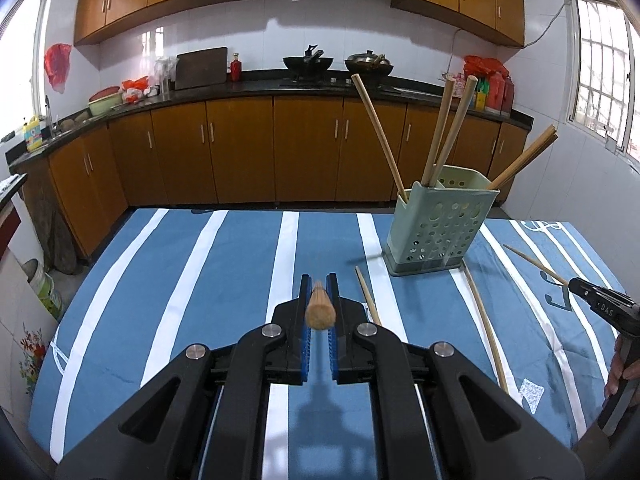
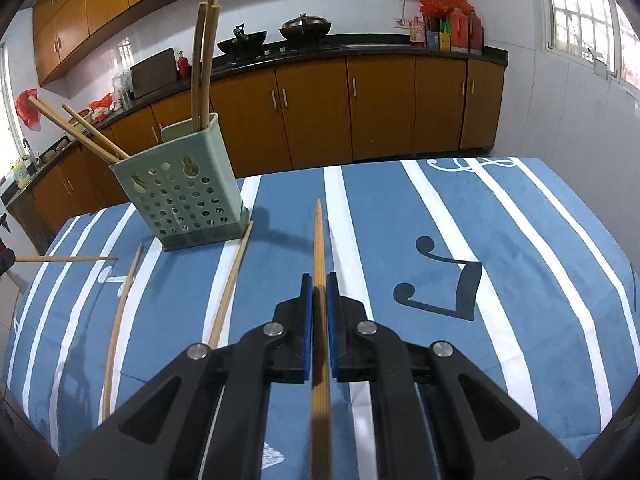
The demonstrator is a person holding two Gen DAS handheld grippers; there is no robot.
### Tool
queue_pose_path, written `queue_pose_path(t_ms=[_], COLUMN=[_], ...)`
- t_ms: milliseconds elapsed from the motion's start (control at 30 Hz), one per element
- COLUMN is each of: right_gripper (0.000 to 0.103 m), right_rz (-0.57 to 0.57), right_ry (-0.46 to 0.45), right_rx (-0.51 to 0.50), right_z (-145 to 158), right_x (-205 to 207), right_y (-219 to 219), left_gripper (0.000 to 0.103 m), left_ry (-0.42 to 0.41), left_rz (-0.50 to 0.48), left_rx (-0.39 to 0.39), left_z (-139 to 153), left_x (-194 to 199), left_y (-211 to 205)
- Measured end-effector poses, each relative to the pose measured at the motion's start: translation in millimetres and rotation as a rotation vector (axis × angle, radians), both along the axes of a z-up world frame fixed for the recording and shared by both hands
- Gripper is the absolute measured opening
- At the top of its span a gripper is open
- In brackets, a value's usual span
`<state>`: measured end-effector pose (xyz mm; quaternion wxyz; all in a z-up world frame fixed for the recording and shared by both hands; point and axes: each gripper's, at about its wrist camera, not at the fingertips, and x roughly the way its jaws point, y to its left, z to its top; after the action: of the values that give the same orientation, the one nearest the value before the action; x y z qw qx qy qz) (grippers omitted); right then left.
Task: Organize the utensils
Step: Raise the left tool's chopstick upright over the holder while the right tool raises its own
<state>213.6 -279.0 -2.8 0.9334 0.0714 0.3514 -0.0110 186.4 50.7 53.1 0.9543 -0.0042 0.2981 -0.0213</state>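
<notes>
I have a chopstick in each gripper. My left gripper (image 1: 319, 286) is clamped tight on one chopstick (image 1: 320, 310) whose blunt end points back at the camera, and my right gripper (image 2: 319, 286) is closed on another chopstick (image 2: 319, 248) that runs forward along its fingers, tip out over the cloth. Both seem to be held clear of the table, so I judge I am in the carry step, between pick-up and drop-off.

The green perforated chopstick holder (image 1: 438, 226) stands toward the far edge of the table, nearer its far right corner as my left camera sees it. It already holds several chopsticks (image 1: 444, 132) leaning at different angles. Next, I think each stick has to be tipped until it points down, brought over the holder's open top and released there, one hand at a time so the two sticks do not cross.

Two loose chopsticks still lie on the table: one (image 2: 232, 276) with its far end touching the holder's base, the other (image 2: 120, 320) nearer the left edge.

The table wears a blue tablecloth (image 2: 520, 240) with white stripes. Beyond it is a kitchen with brown cabinets (image 1: 240, 148), a dark countertop (image 1: 248, 90) and two woks (image 1: 308, 63).
</notes>
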Motion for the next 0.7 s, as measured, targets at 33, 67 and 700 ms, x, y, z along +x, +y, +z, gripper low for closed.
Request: queue_pose_path(t_ms=[33, 67, 700], right_gripper=[0.008, 0.008, 0.014], right_rz=[0.003, 0.008, 0.060], right_ry=[-0.001, 0.001, 0.121], right_rx=[0.000, -0.003, -0.010], right_z=[2, 4, -69], right_x=[0, 1, 20], right_y=[0, 0, 13], left_gripper=[0.007, 0.007, 0.007], left_ry=[-0.003, -0.007, -0.013], left_rz=[-0.001, -0.002, -0.023], left_rx=[0.001, 0.001, -0.004], left_z=[1, 2, 3], left_x=[0, 0, 1], left_y=[0, 0, -7])
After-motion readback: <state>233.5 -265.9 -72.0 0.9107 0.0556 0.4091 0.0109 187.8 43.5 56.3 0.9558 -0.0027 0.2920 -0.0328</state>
